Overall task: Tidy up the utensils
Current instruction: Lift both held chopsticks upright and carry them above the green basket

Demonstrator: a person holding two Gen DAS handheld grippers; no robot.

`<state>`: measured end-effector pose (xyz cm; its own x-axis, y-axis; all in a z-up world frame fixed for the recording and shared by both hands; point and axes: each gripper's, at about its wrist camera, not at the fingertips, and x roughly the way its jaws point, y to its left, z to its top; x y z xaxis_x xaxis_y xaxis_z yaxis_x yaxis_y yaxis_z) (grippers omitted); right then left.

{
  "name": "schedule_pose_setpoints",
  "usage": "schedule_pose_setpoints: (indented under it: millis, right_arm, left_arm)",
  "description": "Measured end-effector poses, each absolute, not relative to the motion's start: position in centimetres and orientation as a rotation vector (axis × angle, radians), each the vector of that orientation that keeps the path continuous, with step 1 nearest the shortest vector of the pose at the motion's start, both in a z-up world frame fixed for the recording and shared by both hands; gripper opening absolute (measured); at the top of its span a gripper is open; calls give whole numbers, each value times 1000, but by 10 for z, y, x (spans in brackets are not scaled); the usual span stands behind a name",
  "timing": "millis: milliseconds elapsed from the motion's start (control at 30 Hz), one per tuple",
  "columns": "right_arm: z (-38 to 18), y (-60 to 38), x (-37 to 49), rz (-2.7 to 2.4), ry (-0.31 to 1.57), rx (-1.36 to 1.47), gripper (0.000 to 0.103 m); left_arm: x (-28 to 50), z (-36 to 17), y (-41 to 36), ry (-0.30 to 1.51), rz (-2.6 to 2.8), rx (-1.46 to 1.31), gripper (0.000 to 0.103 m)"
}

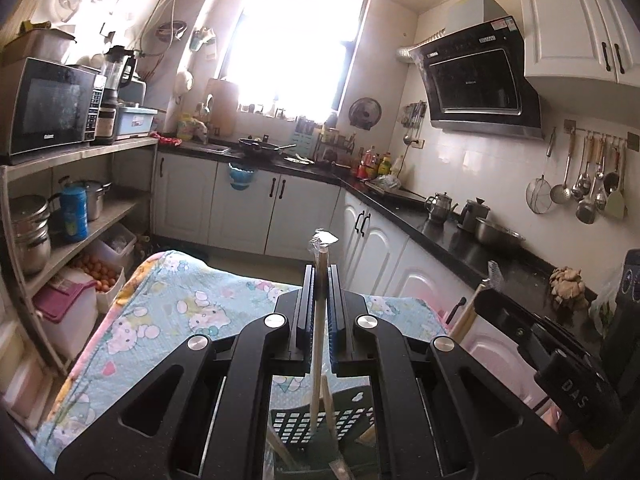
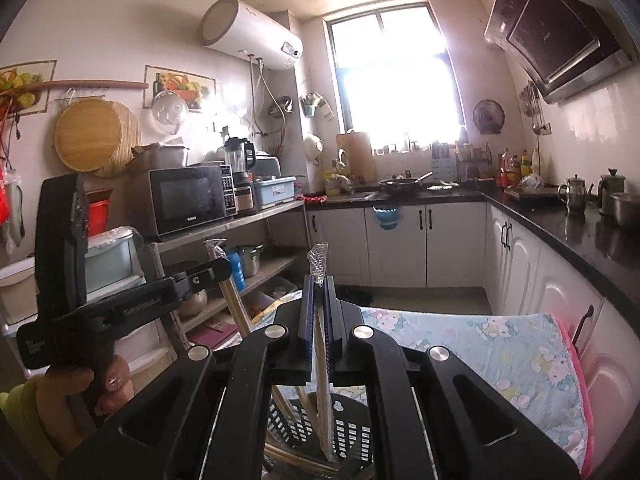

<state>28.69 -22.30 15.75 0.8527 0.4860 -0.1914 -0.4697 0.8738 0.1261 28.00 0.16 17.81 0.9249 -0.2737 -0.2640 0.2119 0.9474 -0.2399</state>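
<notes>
Two grippers were up over the table with its cartoon-cat cloth, and both were busy. Left gripper had its jaws pinched tight on a plastic-wrapped pair of chopsticks, the crinkled wrapper tip poking up past the fingertips. Right gripper was clamped the same way on its own wrapped pair of chopsticks, wrapper end sticking up above the pads. Both pairs ran down behind the jaws into a dark slotted utensil basket sitting on the cloth just below. In the right wrist view, a hand gripped the left tool's handle. Black countertop ran along the right.
</notes>
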Motion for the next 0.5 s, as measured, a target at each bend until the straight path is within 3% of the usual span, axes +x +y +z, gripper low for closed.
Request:
schedule_pose_setpoints:
  millis: [500]
  right_arm:
    - [111,-213,314,450,285,53,5]
  left_arm:
    - [295,134,-3,361,-286,-209,1]
